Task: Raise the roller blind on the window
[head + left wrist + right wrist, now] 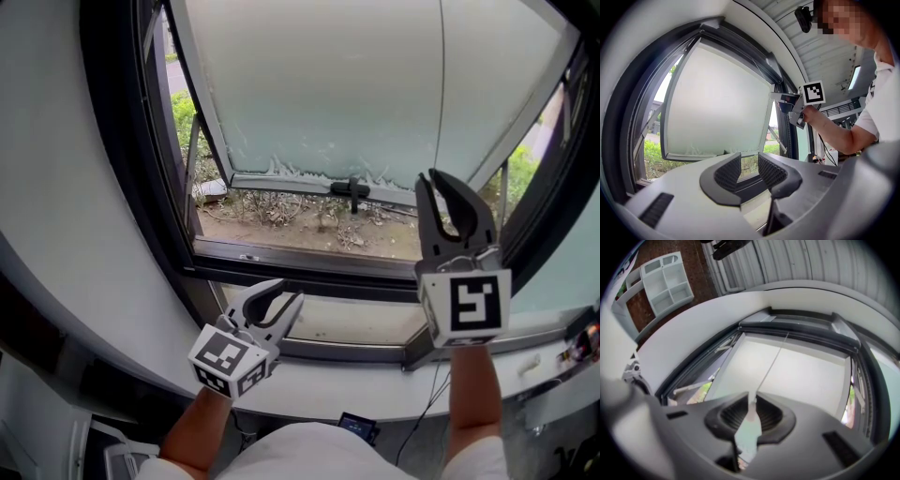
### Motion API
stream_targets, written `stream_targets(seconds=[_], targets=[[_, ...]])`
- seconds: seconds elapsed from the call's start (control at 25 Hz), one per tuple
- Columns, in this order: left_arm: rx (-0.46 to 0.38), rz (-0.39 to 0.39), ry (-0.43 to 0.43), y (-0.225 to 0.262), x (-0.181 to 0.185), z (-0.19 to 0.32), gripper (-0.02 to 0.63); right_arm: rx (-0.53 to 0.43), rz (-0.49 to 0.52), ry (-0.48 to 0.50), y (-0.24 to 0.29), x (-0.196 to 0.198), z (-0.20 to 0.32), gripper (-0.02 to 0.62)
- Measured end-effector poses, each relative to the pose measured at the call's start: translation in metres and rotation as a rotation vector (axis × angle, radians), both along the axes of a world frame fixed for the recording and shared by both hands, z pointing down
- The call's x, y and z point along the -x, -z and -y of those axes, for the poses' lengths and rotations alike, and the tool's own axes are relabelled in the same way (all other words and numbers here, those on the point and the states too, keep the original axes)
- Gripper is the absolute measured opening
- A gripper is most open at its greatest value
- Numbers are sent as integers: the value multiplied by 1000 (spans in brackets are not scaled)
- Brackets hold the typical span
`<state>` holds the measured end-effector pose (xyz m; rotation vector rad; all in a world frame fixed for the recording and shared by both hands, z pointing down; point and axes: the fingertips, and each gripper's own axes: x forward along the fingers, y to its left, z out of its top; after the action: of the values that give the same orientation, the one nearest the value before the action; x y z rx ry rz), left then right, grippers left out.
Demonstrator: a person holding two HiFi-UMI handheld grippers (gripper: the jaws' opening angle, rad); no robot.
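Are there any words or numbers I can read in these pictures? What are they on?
No words or numbers can be read here.
Right cube: a black-and-white square marker, a pattern and not letters.
Left cube: another such marker, not letters.
Small dark device below the sill: too small and blurred to read.

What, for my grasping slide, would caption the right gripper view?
Right gripper shut on the cord, with the frosted window beyond.
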<state>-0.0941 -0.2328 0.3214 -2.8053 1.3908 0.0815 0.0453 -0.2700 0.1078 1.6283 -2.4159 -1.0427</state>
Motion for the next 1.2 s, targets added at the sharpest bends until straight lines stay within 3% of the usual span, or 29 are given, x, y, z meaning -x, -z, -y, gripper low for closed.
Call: stream_targets(seconds=[1.2], targets=[[-29, 5, -15, 16, -2, -4, 129, -18, -77, -46, 3, 3, 0, 60]])
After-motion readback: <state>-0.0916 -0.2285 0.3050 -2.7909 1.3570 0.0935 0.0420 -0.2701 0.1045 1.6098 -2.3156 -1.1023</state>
